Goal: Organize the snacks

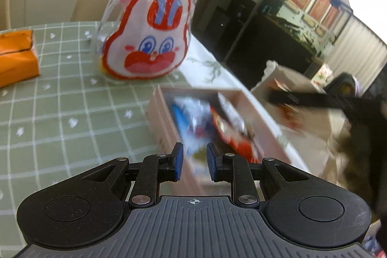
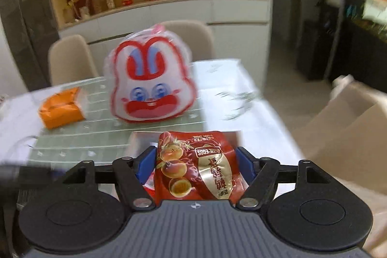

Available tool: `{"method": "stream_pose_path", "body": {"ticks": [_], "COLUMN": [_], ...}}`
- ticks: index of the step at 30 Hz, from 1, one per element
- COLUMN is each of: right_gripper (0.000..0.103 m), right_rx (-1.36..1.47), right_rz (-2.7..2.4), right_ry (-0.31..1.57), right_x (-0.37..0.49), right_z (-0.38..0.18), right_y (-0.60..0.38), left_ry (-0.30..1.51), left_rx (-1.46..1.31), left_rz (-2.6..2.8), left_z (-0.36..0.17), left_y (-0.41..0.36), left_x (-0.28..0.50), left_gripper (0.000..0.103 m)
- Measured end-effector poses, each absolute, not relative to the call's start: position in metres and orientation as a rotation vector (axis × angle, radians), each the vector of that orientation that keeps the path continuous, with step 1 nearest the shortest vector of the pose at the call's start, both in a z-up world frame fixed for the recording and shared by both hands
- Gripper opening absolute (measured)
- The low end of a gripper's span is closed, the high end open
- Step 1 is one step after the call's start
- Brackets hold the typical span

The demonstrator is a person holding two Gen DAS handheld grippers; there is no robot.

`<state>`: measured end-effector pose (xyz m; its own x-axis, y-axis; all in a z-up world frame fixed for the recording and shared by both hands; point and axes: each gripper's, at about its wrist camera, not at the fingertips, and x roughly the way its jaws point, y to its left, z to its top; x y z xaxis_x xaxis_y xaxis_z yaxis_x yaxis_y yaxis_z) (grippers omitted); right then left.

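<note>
1. Left wrist view: the left gripper (image 1: 194,165) hangs over the near end of the pink box (image 1: 169,127), its blue pads a narrow gap apart with nothing between them. The box sits on the table's right edge and holds several snack packets (image 1: 208,122); they are blurred, so I cannot tell them apart beyond blue, white and red wrappers.

2. Same view, surface and room: a green checked tablecloth (image 1: 72,108) covers the table. A rabbit-face bag (image 1: 147,40) stands upright beyond the box, and an orange pack (image 1: 17,57) lies at the far left. Chairs, a white cabinet and a dark glass-fronted unit stand behind.

3. Right wrist view: the right gripper (image 2: 196,166) is clamped across the width of a red quail-egg packet (image 2: 196,168), held just above the box's edge. The foil looks light, soft and slick, with lumpy contents; a grip across the filled middle likely holds better than one on the flat seams.

4. Same view, room: the rabbit-face bag (image 2: 152,81) and orange pack (image 2: 60,108) stand beyond; a cardboard box (image 2: 350,127) sits off the table at right.
</note>
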<state>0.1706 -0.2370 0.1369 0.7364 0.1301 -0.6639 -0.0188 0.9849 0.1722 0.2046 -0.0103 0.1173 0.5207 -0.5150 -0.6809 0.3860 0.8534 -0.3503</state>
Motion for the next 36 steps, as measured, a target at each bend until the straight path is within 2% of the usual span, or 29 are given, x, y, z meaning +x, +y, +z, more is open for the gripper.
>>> {"method": "stream_pose_path", "body": {"ticks": [7, 15, 19, 23, 27, 31, 36], "right_gripper": [0.074, 0.079, 0.081, 0.081, 0.089, 0.102, 0.103], "right_rx": [0.337, 0.121, 0.031, 0.119, 0.135, 0.163, 0.170], "right_rz": [-0.032, -0.134, -0.188, -0.227, -0.290, -0.349, -0.383], "right_ry": [0.774, 0.666, 0.717, 0.773, 0.708, 0.706, 0.668], "right_x": [0.164, 0.058, 0.023, 0.003, -0.016, -0.019, -0.025], "right_z": [0.100, 0.064, 0.029, 0.000, -0.011, -0.013, -0.018], "right_y": [-0.235, -0.164, -0.124, -0.108, -0.096, -0.099, -0.101], "left_ry": [0.923, 0.901, 0.834, 0.761, 0.701, 0.674, 0.669], "left_rx": [-0.077, 0.063, 0.105, 0.154, 0.230, 0.200, 0.204], "left_rz": [-0.505, -0.434, -0.459, -0.483, -0.508, -0.521, -0.527], "left_z": [0.081, 0.046, 0.037, 0.033, 0.027, 0.023, 0.022], "left_y": [0.010, 0.032, 0.039, 0.035, 0.026, 0.021, 0.020], "left_x": [0.147, 0.094, 0.077, 0.070, 0.068, 0.070, 0.069], "left_gripper": [0.024, 0.025, 0.025, 0.025, 0.025, 0.026, 0.026]}}
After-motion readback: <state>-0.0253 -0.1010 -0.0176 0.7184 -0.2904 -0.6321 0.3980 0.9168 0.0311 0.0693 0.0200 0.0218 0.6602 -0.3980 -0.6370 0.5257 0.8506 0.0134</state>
